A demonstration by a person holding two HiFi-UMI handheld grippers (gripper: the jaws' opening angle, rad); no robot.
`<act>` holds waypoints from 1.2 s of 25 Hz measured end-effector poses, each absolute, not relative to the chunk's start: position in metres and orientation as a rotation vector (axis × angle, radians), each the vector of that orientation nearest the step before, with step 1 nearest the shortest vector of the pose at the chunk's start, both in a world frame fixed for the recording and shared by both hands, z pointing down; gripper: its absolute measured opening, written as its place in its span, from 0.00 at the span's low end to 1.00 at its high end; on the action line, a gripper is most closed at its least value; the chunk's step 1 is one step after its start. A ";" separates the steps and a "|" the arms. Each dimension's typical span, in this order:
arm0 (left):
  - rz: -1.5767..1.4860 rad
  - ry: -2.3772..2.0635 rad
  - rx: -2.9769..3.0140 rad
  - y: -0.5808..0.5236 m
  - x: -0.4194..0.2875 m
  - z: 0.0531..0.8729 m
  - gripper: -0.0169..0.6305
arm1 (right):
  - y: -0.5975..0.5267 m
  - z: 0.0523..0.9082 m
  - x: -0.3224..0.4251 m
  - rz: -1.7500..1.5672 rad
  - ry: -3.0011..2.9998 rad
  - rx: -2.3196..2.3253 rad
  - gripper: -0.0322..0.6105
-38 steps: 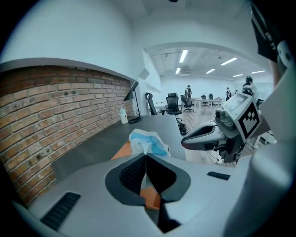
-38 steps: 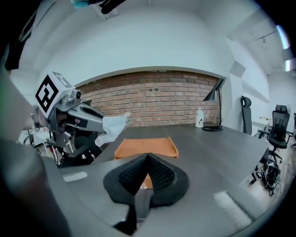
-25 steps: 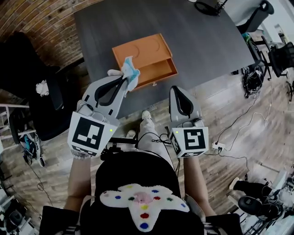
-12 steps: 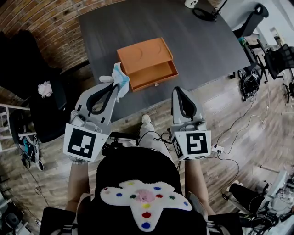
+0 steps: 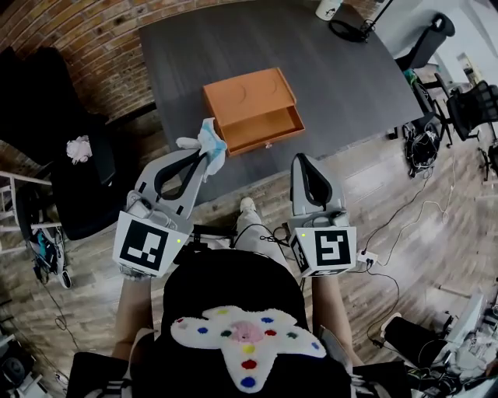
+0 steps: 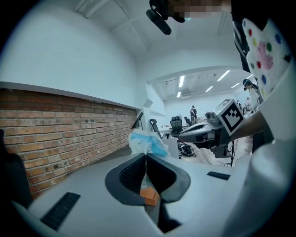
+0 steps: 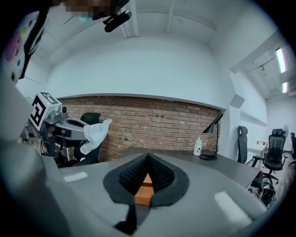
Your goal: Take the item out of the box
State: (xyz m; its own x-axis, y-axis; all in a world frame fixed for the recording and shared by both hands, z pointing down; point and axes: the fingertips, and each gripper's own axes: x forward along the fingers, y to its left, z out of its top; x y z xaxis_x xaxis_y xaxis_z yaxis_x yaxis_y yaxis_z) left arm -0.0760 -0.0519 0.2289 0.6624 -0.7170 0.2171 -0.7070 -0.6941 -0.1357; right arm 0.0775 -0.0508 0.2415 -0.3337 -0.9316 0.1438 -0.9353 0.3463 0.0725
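An orange box (image 5: pixel 253 109) with its drawer pulled out sits on the dark grey table (image 5: pixel 327 70); the drawer looks empty. My left gripper (image 5: pixel 208 152) is shut on a crumpled white and blue packet (image 5: pixel 208 141), held up at the table's near edge, left of the box. In the left gripper view the packet (image 6: pixel 147 141) sticks up beyond the closed jaws. My right gripper (image 5: pixel 301 160) is shut with nothing in it, just off the table's near edge, below the box's right corner. The box (image 7: pixel 143 192) shows behind its jaws in the right gripper view.
A black desk lamp (image 5: pixel 362 19) and a white bottle (image 5: pixel 328 8) stand at the table's far right. A black chair (image 5: pixel 70 183) with a white cloth (image 5: pixel 78 148) on it is to the left. Office chairs (image 5: pixel 475 97) and cables (image 5: pixel 424 136) lie right. Brick wall (image 5: pixel 70 31) behind.
The left gripper with the packet has drawn back from the box toward the table's near edge. The right gripper has stayed where it was, shut.
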 end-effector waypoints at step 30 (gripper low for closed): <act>-0.398 1.165 -2.834 -0.048 -0.065 0.228 0.04 | -0.044 0.237 0.069 -0.013 -2.425 1.657 0.06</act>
